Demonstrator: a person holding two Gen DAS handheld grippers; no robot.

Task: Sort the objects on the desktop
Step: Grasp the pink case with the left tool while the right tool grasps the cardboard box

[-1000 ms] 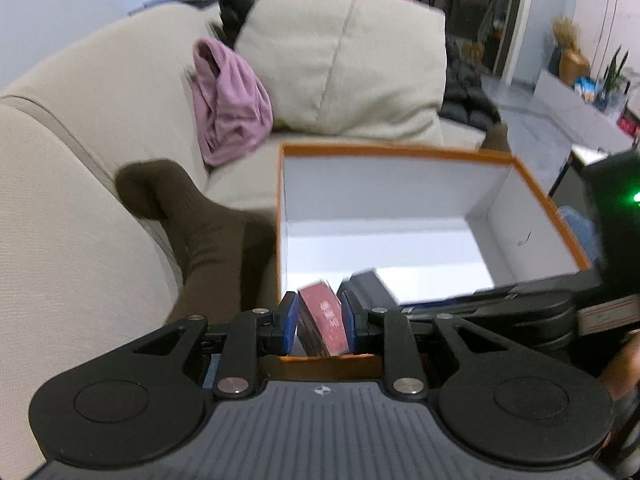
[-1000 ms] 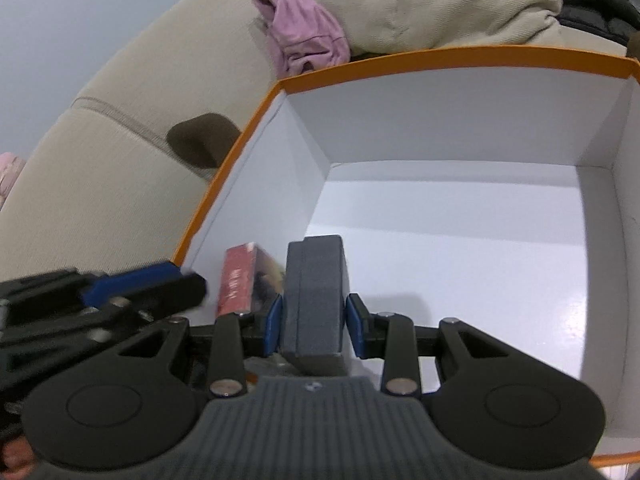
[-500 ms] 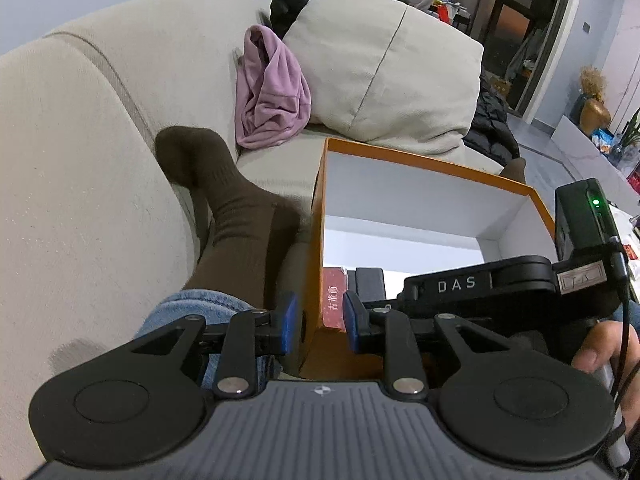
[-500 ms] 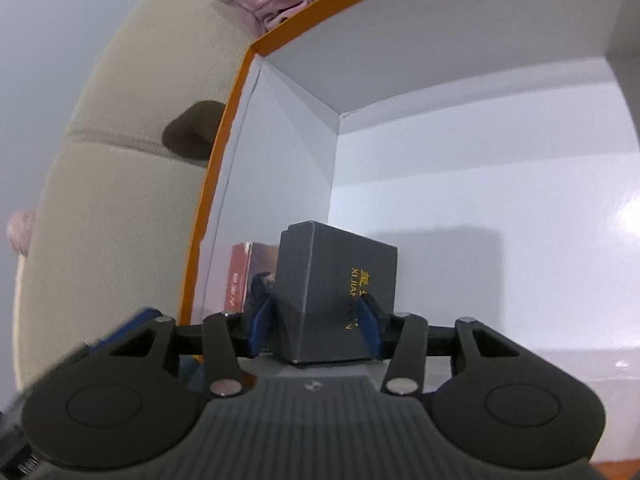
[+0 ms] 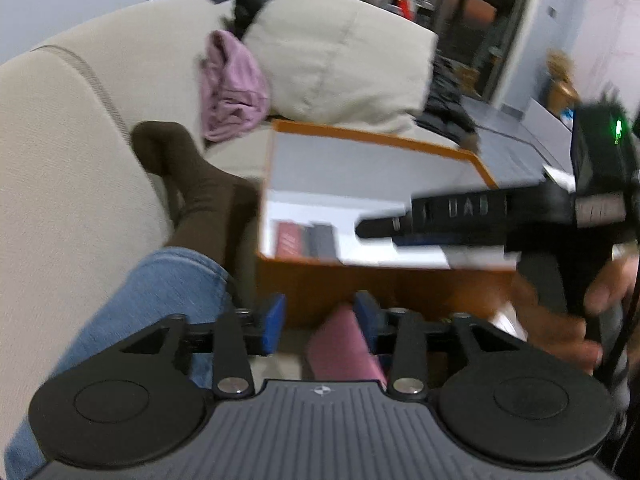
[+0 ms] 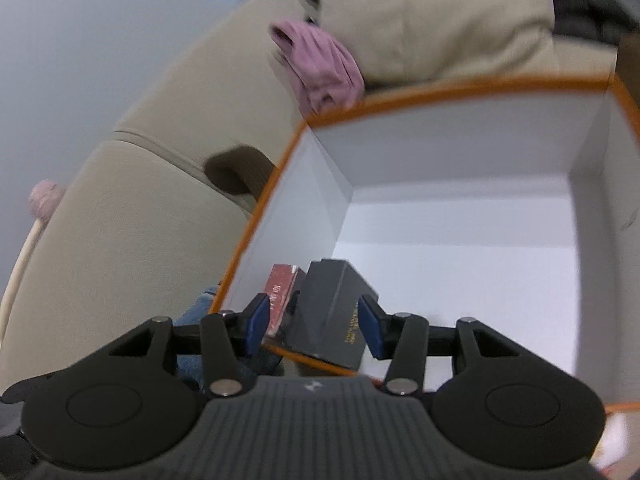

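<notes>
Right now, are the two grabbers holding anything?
No. The right gripper is open around the dark gray box, which stands in the orange box beside the red box. The left gripper is open too.

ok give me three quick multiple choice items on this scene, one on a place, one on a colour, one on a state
1. Where is the dark grey rectangular box?
A. inside the white-lined cardboard box, beside the small red box
B. on the sofa cushion
C. on the floor

2. What colour is the cardboard box's rim?
A. blue
B. orange
C. green

3. How are the right gripper's fingers?
A. shut on the grey box
B. shut on nothing
C. open, apart from the grey box

Answers: 1 A, both stand by the left wall. 2 B, the edge is orange. 3 C, gaps show at both pads.
</notes>
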